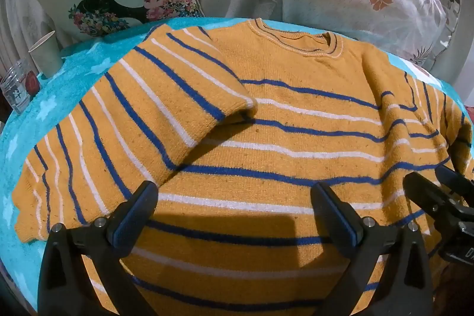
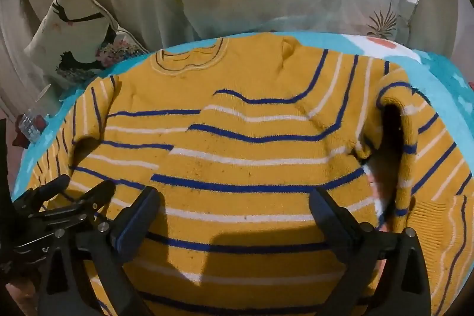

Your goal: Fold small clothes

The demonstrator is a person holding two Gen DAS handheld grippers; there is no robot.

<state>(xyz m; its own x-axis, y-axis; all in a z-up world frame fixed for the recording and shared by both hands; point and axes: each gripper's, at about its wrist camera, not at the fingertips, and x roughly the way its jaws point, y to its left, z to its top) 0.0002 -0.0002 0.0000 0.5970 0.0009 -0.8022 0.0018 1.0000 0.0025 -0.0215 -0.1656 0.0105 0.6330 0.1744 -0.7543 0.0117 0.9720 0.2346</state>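
Mustard striped sweater flat, one sleeve folded inward

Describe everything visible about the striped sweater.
The sweater is mustard-yellow knit with blue and white stripes and a ribbed round collar. It lies flat, collar away, on a turquoise towel. One sleeve is folded across the chest; the other is bunched, its cuff gaping. Both claws hover open above it, gripping nothing.

The left hand-held gripper tilts steeply downward, its jaws spread wide with nothing between them. The right hand-held gripper sits close beside it, angled down likewise, jaws wide and empty.
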